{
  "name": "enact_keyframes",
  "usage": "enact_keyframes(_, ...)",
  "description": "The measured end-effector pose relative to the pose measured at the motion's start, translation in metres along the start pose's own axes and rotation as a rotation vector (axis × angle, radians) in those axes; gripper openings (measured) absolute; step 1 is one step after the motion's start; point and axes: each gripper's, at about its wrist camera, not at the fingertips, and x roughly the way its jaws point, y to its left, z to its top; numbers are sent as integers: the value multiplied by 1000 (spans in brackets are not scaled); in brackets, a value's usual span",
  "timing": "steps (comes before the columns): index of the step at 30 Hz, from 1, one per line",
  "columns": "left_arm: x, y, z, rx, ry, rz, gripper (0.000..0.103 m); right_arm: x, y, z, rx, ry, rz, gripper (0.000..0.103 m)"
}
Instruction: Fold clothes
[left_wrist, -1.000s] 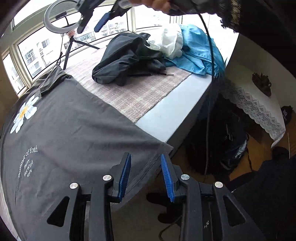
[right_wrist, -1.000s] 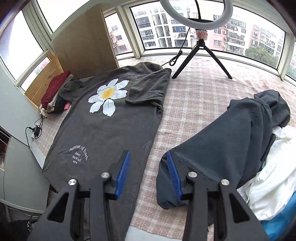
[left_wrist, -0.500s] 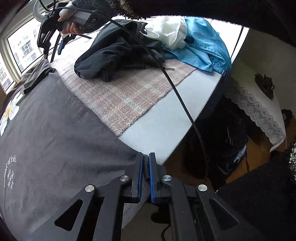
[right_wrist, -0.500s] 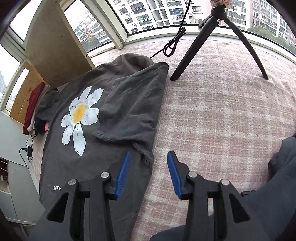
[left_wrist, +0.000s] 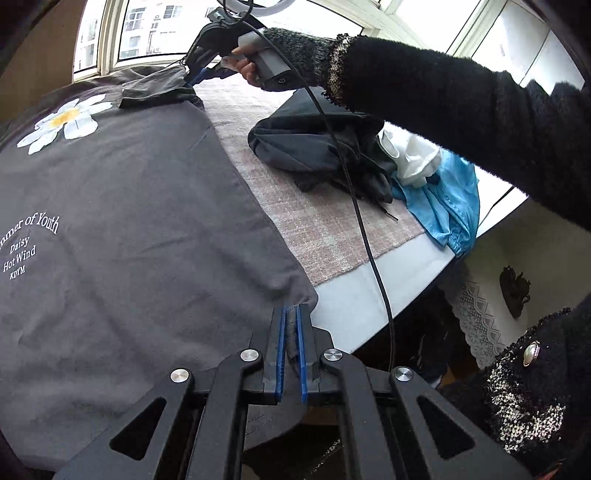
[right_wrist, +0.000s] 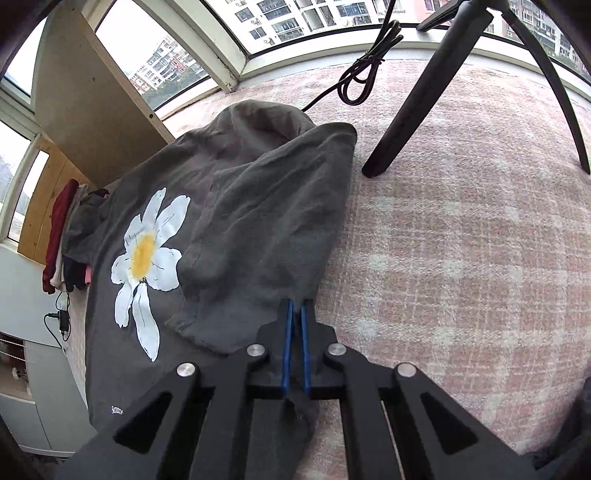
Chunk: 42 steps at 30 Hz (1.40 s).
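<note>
A dark grey T-shirt (left_wrist: 122, 206) with a white daisy print and white lettering lies spread on the pink checked mat (left_wrist: 325, 221). My left gripper (left_wrist: 291, 314) is shut on the shirt's bottom hem corner at the mat's near edge. My right gripper (right_wrist: 295, 310) is shut on the T-shirt (right_wrist: 236, 221) at its right side, just below the sleeve that is folded in over the chest. In the left wrist view the right gripper (left_wrist: 195, 75) shows far off at the shirt's upper edge, held by a hand in a dark knit sleeve (left_wrist: 443, 92).
A heap of other clothes lies to the right: a dark garment (left_wrist: 314, 147), a white one (left_wrist: 413, 158) and a blue one (left_wrist: 447, 206). A black tripod (right_wrist: 424, 99) and coiled cable (right_wrist: 365, 74) stand on the mat behind the shirt. Folded clothes (right_wrist: 62, 236) sit far left.
The right gripper came down from over the mat to the shirt's side below the sleeve and shut on the cloth. The left gripper, open a second ago, shut on the hem corner and rolled.
</note>
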Motion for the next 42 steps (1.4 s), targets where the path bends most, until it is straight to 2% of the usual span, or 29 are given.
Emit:
enact_keyframes(6, -22, 19, -9, -78, -45, -1, 5, -25, 44, 17, -59, -65, 12, 4)
enact_keyframes(13, -64, 56, -27, -184, -111, 74, 5, -21, 130, 32, -186, -117, 24, 2)
enact_keyframes(15, -73, 73, -36, -232, -123, 107, 5, -9, 157, 34, -228, -115, 6, 2)
enact_keyframes(18, -76, 95, -50, -303, -123, 128, 5, 19, 188, 32, -322, -84, -99, 2)
enact_keyframes(20, -75, 106, -56, -331, -119, 118, 5, 35, 193, 33, -357, 0, -158, 9)
enact_keyframes(21, -74, 108, -57, -334, -118, 116, 5, 42, 189, 30, -359, 55, -217, 19)
enact_keyframes(24, -70, 107, -54, -303, -116, 104, 5, 33, 167, 22, -318, 66, -350, 24)
enact_keyframes(25, -69, 106, -52, -286, -115, 96, 5, 28, 160, 19, -302, 64, -388, 33)
enact_keyframes(27, -66, 104, -48, -265, -115, 79, 5, 22, 142, 23, -216, 78, -398, 48)
enact_keyframes(28, -65, 103, -46, -256, -115, 72, 5, 23, 136, 26, -179, 96, -390, 48)
enact_keyframes(31, -62, 102, -41, -228, -106, 66, 5, 36, 133, 36, -150, 145, -399, 48)
enact_keyframes(34, -61, 102, -38, -216, -100, 59, 5, 58, 135, 39, -180, 198, -520, 48)
enact_keyframes(36, -60, 101, -36, -204, -100, 57, 5, 70, 128, 38, -168, 243, -534, 48)
enact_keyframes(37, -60, 100, -36, -201, -102, 53, 5, 73, 126, 36, -170, 246, -524, 39)
enact_keyframes(38, -60, 99, -35, -201, -105, 48, 5, 73, 125, 34, -180, 233, -516, 26)
enact_keyframes(39, -60, 99, -35, -203, -111, 36, 4, 71, 125, 33, -188, 220, -518, 6)
enact_keyframes(42, -62, 97, -33, -213, -135, -10, 4, 53, 123, 33, -182, 180, -487, 5)
